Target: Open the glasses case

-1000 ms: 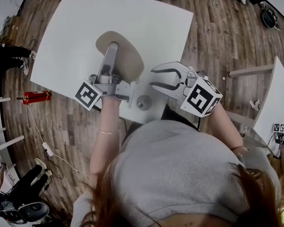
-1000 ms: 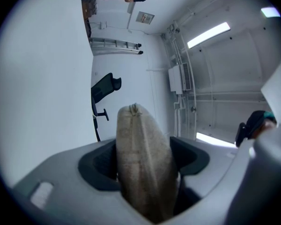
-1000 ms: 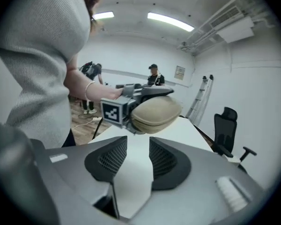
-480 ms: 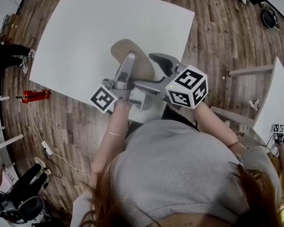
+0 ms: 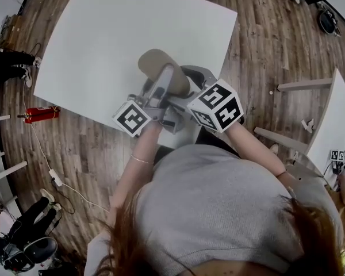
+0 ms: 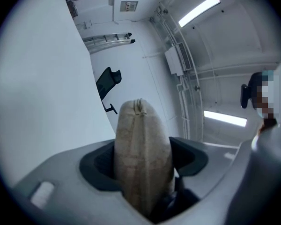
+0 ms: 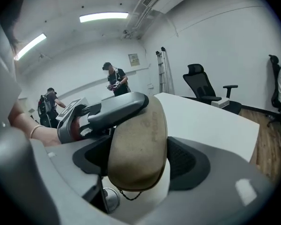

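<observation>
The white table fills the upper half of the head view. Just above its near edge the two grippers meet. The right gripper comes from the person's side; its jaws stand wide, have just been closing, and meet the two sides of the case's rounded end. The left gripper has narrower jaws, also just closing, clamped across the case's flat faces, seam towards its camera. The beige glasses case is held off the table between them, closed. A thin dark cord hangs below its end.
</observation>
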### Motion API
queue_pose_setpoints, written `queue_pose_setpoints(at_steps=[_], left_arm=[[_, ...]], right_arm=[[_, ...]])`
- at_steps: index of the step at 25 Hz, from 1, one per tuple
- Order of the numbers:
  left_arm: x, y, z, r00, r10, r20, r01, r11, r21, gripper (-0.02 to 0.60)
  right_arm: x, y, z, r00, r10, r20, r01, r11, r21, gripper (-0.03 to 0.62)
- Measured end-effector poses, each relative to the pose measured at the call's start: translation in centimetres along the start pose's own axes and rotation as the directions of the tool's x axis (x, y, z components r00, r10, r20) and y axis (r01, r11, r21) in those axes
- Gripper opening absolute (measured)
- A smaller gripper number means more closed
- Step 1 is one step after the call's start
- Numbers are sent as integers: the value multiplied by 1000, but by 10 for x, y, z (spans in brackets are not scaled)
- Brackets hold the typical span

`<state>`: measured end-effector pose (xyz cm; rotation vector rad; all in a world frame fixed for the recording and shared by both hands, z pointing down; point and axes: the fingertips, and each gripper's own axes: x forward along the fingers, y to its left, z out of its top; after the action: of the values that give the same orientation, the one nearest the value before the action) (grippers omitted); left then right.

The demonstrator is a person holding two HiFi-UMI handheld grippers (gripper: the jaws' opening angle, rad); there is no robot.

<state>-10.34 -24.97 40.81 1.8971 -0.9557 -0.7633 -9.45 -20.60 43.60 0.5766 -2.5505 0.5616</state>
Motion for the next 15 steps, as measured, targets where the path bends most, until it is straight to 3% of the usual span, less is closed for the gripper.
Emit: queue_pose_setpoints(at_steps=[4,9,12,15], left_arm=[[-10,13,7,997,72,18,-73,996,51,325],[-38,31,54,973,162,165,-188,969,157,331],[-52,34,64,961,210,178,-250,937,243,274],[-55,33,55,961,246,126,-274,910,311,185]], right_arm=[[2,-1,-4,999,-34,13,34,999,23,375],[4,-21,-16,994,-104,-15,105,994,36,373],[20,-28,-34,990,-100,-95,104,994,32,373],[37,-24,-44,987,-87,-137,94,995,40,371]])
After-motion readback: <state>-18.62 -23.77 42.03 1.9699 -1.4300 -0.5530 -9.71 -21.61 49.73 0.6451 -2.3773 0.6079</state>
